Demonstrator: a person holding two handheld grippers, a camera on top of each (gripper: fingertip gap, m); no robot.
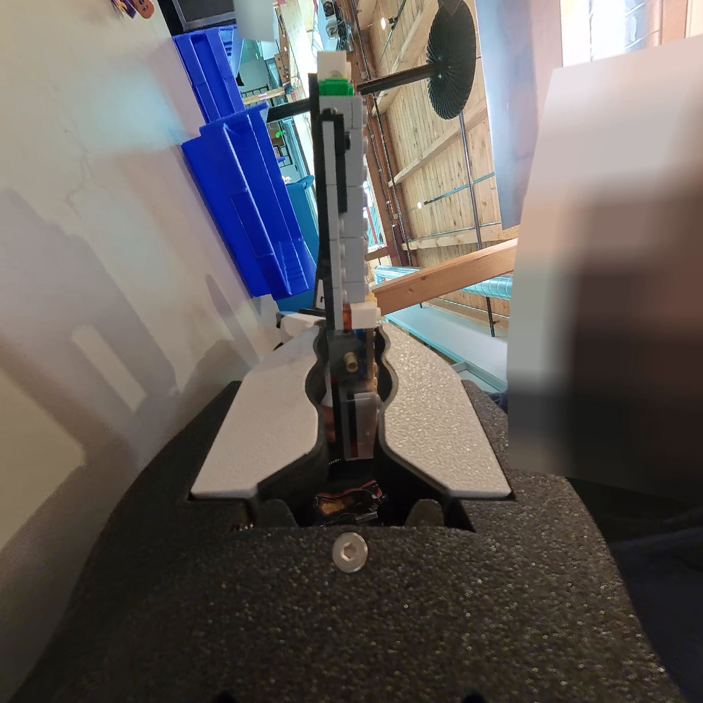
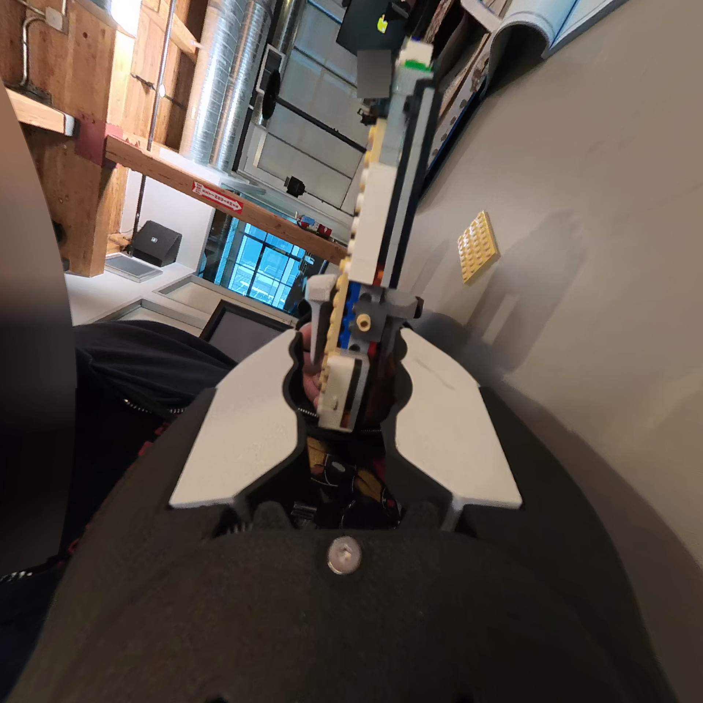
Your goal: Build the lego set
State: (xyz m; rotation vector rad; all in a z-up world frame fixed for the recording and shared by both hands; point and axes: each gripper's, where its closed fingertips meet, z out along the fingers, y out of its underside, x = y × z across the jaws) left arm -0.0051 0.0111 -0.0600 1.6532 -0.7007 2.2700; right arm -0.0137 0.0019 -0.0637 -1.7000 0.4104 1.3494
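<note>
Both grippers are up off the table (image 2: 608,190), and the long brick model (image 1: 344,198) is in the air w/ them, pointing away from both cameras. It's a slim stack: grey bricks along one side, black strip on the other, a green piece and a white block at the far end.

Left gripper (image 1: 348,353): fingers clenched on the near end of the model, one pad on the black-strip side, the other on the tan studded edge. The right wrist view confirms it: the left gripper's grey fingers (image 2: 321,293) pinch the model from both sides, right around the dark grey block w/ the tan peg.

Right gripper (image 2: 350,342): fingers spread wide, released. The near end of the model sits between them, but there's clear space on the left side, enough to see a hand (image 2: 310,376) through it. Pads aren't pressing on anything.

On the table, near the right gripper's side, a tan studded plate (image 2: 478,247) lies flat, well apart from the model. An open booklet (image 2: 532,26) is at the far edge. In the left wrist view, blue bins (image 1: 243,182) stand stacked at the table's far edge, just beside the model in the line of sight. Wooden beam (image 1: 445,281) and timber ceiling behind.
</note>
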